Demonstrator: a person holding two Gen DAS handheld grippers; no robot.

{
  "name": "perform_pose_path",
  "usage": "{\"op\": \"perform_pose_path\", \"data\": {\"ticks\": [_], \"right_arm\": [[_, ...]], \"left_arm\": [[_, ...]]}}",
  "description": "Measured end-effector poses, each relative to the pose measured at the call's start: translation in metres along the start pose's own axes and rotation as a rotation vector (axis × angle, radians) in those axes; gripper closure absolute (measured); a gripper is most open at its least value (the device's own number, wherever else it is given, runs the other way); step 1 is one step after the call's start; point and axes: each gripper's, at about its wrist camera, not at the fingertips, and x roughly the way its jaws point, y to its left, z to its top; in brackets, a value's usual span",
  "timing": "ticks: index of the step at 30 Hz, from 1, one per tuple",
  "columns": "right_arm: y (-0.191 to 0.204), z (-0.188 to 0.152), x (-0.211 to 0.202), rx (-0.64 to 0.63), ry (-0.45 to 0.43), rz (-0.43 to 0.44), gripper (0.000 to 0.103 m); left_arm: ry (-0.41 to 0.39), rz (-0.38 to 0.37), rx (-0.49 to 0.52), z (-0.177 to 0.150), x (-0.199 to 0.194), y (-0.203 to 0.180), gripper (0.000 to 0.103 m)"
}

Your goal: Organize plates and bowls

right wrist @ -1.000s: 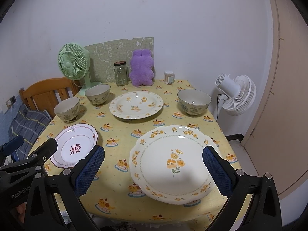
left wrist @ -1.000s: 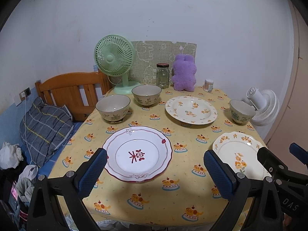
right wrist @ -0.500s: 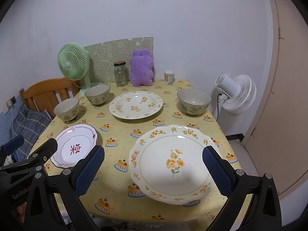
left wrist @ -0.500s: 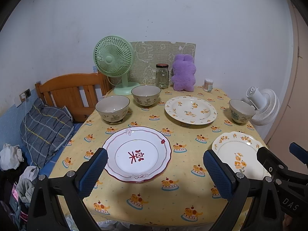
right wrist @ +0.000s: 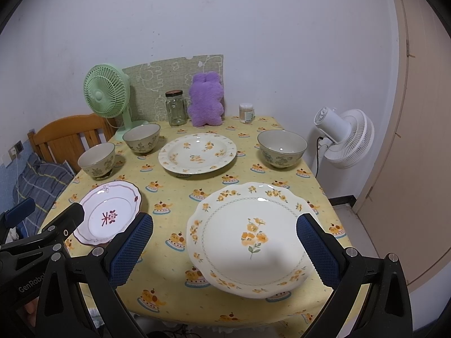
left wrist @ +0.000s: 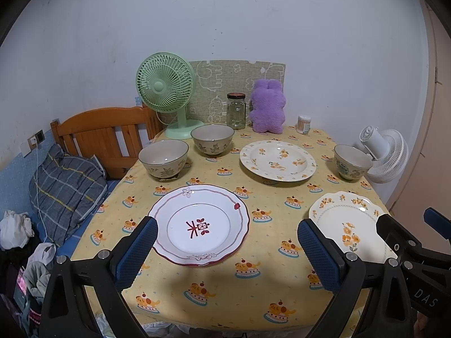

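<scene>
Left wrist view: left gripper (left wrist: 225,239) hangs wide open over the red-rimmed plate (left wrist: 199,224), lined up for a pickup. Right gripper (right wrist: 224,239) gapes empty above the scalloped flower plate (right wrist: 251,238). Three bowls and another plate sit unstacked on the worktop (left wrist: 253,281).

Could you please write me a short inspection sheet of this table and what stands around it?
Surface: yellow tablecloth, flat.
Job's things: three plates and three bowls, all apart, none stacked.
Clutter: green fan, jar, purple plush, small container along the wall.
Grippers: left tongs and right tongs open, holding nothing.
Cables: white cord over the pillow; black cord at the white fan.
Surroundings: wooden headboard, door.
</scene>
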Motion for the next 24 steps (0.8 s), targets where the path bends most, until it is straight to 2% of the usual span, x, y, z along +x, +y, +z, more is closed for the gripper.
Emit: {"op": "perform_pose_path", "data": {"ticks": [11,24], "right_arm": [[0.0,-0.002,0.003,0.002,0.006,-0.009,0.0],[0.015,0.009,0.011,0.0,0.028,-0.033,0.0]], "left_arm": [[0.003,-0.004,0.005,-0.002,0.003,-0.004,0.003],[0.03,-0.033,0.007,0.01,0.02,0.01,0.006]]}}
